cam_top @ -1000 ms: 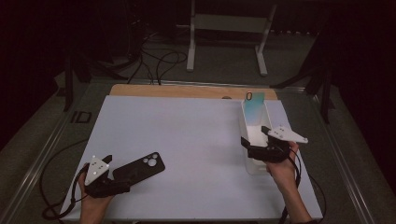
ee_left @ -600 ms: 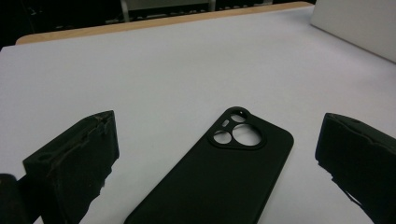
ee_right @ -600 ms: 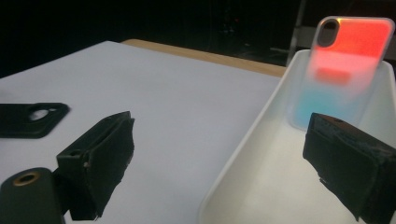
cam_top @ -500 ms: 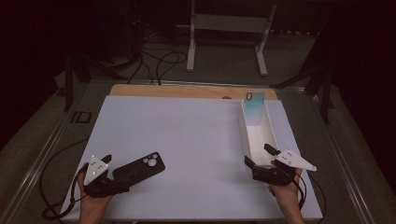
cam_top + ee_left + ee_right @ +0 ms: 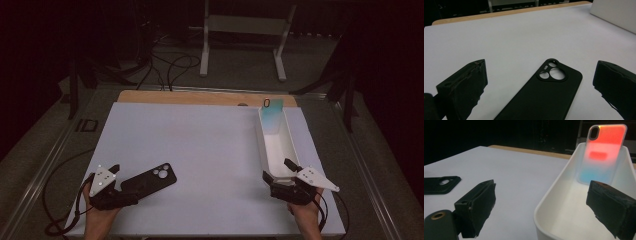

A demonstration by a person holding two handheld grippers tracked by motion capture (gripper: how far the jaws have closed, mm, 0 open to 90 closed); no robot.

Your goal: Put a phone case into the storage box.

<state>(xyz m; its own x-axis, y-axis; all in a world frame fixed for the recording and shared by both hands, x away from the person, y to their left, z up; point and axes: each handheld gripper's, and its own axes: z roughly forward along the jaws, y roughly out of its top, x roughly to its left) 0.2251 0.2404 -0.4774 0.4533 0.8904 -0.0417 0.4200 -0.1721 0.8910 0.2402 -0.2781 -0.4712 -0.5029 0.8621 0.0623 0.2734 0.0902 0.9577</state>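
A black phone case (image 5: 150, 180) lies flat on the white table at the front left, camera cutout pointing away. My left gripper (image 5: 126, 184) is open, its jaws standing either side of the case's near end (image 5: 544, 97) without touching it. At the right a long white tray (image 5: 289, 145) holds a translucent iridescent phone case (image 5: 270, 112), which leans upright against the tray's far wall (image 5: 604, 152). My right gripper (image 5: 278, 171) is open and empty at the tray's near end; the tray's near rim (image 5: 549, 200) sits between its jaws.
The white mat (image 5: 200, 145) covers a wooden tabletop whose edge (image 5: 190, 96) shows at the back. Cables trail from both grippers off the front edge. A metal stand (image 5: 245, 35) and floor cables lie beyond the table.
My right gripper has drawn back toward the person, from above the tray's middle to its near end. The left gripper and the black case have not moved.
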